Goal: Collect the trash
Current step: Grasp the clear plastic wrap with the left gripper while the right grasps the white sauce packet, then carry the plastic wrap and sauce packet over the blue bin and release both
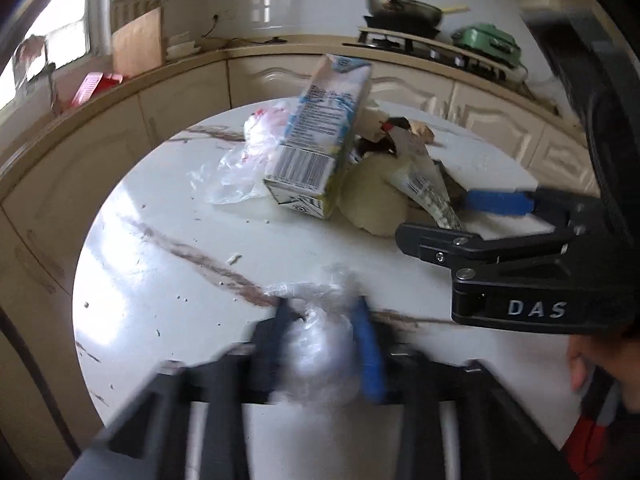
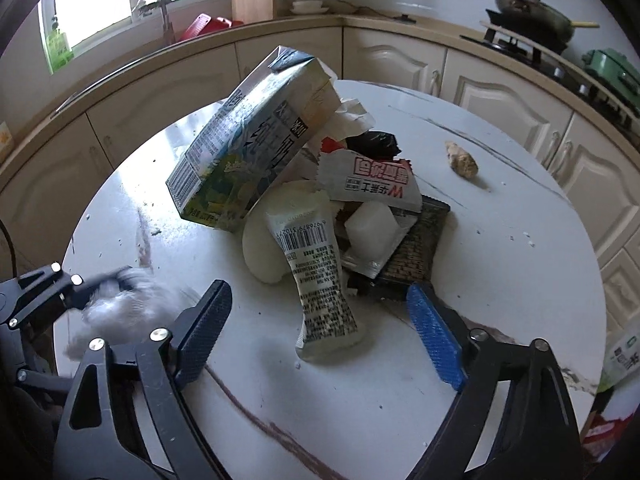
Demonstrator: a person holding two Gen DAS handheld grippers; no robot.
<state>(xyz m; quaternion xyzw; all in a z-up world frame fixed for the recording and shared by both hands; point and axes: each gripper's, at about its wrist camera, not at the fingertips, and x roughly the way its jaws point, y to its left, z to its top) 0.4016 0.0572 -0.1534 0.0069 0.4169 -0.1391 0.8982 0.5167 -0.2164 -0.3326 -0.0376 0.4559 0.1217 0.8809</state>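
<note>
Left wrist view. The left gripper [image 1: 324, 320] has its jaws narrowed on a clear bag [image 1: 316, 354], a crumpled wad of film pressed between the black pad and the blue pad just above the table [image 1: 132, 264]. The frame is blurred there (the grip reads as held, but how much film the pads have caught cannot be told). Beyond it, well apart, sits the trash pile: a tilted carton [image 1: 320, 136] leaning over a pale lump [image 1: 374, 200], with a second loose plastic bag [image 1: 244, 160] beside it. The right gripper [image 1: 452, 220] enters from the right, near the pile's edge. Risk: thin film may slip from the pads on lifting, since only a pinch of it may be caught.

Right wrist view. The right gripper [image 2: 320, 320] stands wide, nothing pressed between its pads; a printed pouch [image 2: 320, 280] lies between them, its lower end nearest the fingers, neither pad touching it. Behind the pouch lie the carton [image 2: 248, 148], a red-lettered wrapper [image 2: 372, 184], a white block [image 2: 370, 228] and a dark packet [image 2: 420, 248]. A tan scrap [image 2: 464, 162] lies alone, well apart to the right. The left gripper [image 2: 96, 292] shows at the left edge with its bag. Risks: closing here may pinch only the pouch's flat end, letting it slide out; dragging the pouch could topple the carton leaning above the pile.
</note>
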